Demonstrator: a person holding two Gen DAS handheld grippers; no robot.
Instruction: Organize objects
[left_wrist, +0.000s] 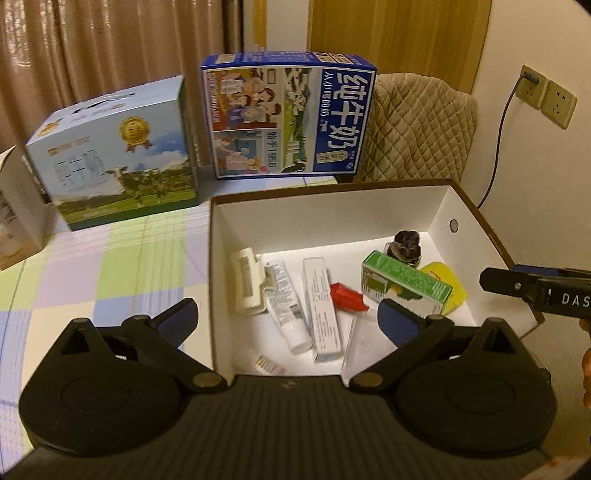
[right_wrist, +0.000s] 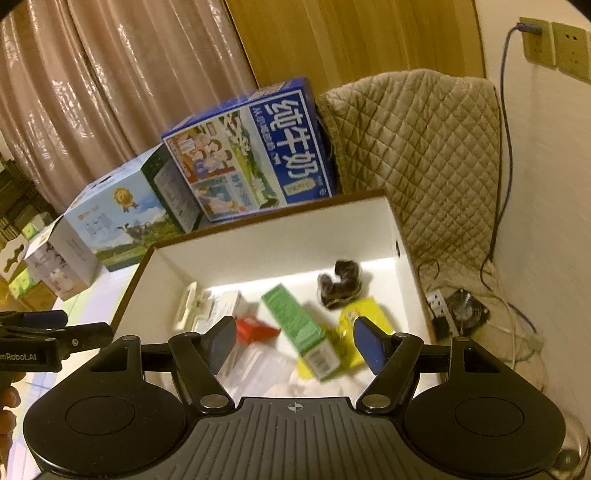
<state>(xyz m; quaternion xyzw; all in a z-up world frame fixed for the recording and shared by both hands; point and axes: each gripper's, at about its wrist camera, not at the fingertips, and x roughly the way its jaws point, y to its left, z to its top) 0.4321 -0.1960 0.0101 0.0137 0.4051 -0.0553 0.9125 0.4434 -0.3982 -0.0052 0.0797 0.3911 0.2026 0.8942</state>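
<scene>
Blue milk carton (left_wrist: 288, 118) reads "纯牛奶", "1956".

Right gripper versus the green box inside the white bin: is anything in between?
Nothing visible blocks it. The right gripper is open above the bin, with the green box lying directly ahead, uncovered, partly on a yellow packet.

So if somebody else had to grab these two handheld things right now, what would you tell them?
Left gripper: open, holding nothing, hovering over the white box.
Right gripper: open, holding nothing, over the same box.
Inside the box: cream hair clip, white tube, narrow white carton, red packet, green carton lying on a yellow packet, dark scrunchie.
Done: these items are in the box.
Left: I can't tell; no loose small items show on the tablecloth.
</scene>
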